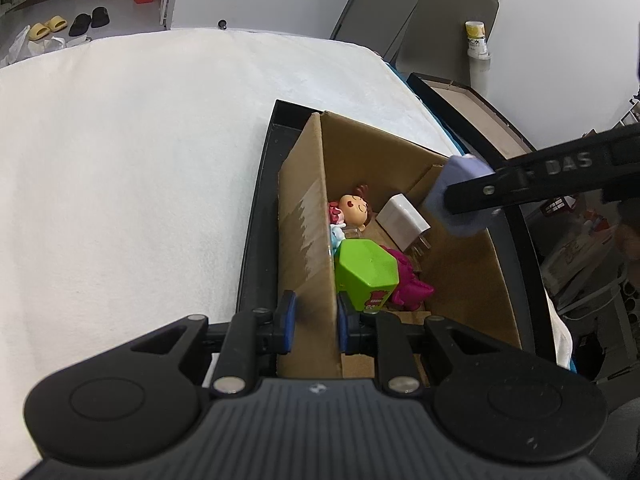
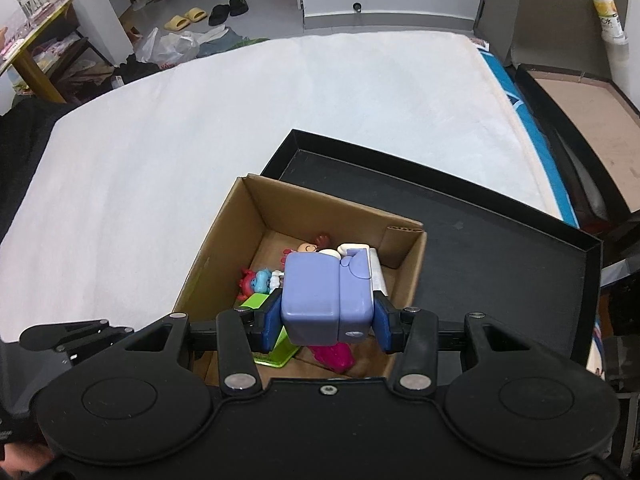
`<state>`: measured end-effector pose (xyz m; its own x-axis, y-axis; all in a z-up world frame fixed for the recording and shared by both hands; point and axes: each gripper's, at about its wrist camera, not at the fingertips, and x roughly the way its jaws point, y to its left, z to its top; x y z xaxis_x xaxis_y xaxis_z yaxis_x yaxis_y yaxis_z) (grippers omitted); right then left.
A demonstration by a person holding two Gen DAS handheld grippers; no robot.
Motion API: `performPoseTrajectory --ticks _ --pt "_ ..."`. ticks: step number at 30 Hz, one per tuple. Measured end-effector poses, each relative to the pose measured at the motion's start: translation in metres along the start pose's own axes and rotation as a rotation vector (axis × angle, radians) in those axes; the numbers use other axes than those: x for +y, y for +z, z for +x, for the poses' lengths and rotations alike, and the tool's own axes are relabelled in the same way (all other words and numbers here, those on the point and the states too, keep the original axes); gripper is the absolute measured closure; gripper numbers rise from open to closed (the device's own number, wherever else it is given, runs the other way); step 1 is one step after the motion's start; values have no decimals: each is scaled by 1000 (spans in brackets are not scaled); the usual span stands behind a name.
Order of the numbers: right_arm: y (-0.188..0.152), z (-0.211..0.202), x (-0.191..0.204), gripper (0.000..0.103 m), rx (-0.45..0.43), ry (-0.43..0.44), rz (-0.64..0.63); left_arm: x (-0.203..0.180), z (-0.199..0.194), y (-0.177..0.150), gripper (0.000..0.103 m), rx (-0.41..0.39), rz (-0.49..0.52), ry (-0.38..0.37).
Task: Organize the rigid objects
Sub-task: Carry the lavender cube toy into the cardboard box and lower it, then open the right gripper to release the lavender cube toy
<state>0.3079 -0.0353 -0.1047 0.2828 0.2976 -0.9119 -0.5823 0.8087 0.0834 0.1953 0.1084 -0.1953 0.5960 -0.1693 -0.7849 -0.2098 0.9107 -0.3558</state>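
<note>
A brown cardboard box (image 1: 308, 208) (image 2: 224, 236) stands in a shallow black tray (image 1: 256, 200) (image 2: 480, 232) on a white cloth. My left gripper (image 1: 316, 316) is shut on the box's left wall, one blue pad on each side. My right gripper (image 2: 326, 322) (image 1: 460, 200) is shut on a lavender block toy (image 2: 320, 296) (image 1: 456, 188) and holds it above the box's opening. Inside lie a green hexagonal container (image 1: 366, 270), a magenta toy (image 1: 408, 284) (image 2: 334, 356), a white charger plug (image 1: 402, 220), a doll head (image 1: 354, 208) (image 2: 308, 248) and a small red and blue figure (image 2: 256, 282).
The white cloth (image 1: 140, 160) (image 2: 240, 120) spreads left of and behind the tray. A second, open box (image 1: 472, 112) (image 2: 576, 108) sits to the right, past the cloth's edge, with a yellow-labelled canister (image 1: 476, 40) behind it. Slippers and bags lie on the far floor.
</note>
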Motion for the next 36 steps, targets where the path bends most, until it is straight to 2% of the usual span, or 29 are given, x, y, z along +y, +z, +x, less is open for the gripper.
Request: performPoseTrajectory --ticks 10,21,24,28,36 --pt "8 24 1 57 24 -19 57 4 1 1 83 3 -5 -10" --pt "3 3 -17 56 8 -14 99 5 3 0 83 5 -8 -14" --pt "-1 -5 -21 49 6 -5 102 4 3 2 83 11 -4 -10" --pt "-7 -14 -24 48 3 1 106 8 7 7 83 48 -43 -14" --pt "-21 -36 -32 38 -36 11 134 -8 9 16 83 97 44 23"
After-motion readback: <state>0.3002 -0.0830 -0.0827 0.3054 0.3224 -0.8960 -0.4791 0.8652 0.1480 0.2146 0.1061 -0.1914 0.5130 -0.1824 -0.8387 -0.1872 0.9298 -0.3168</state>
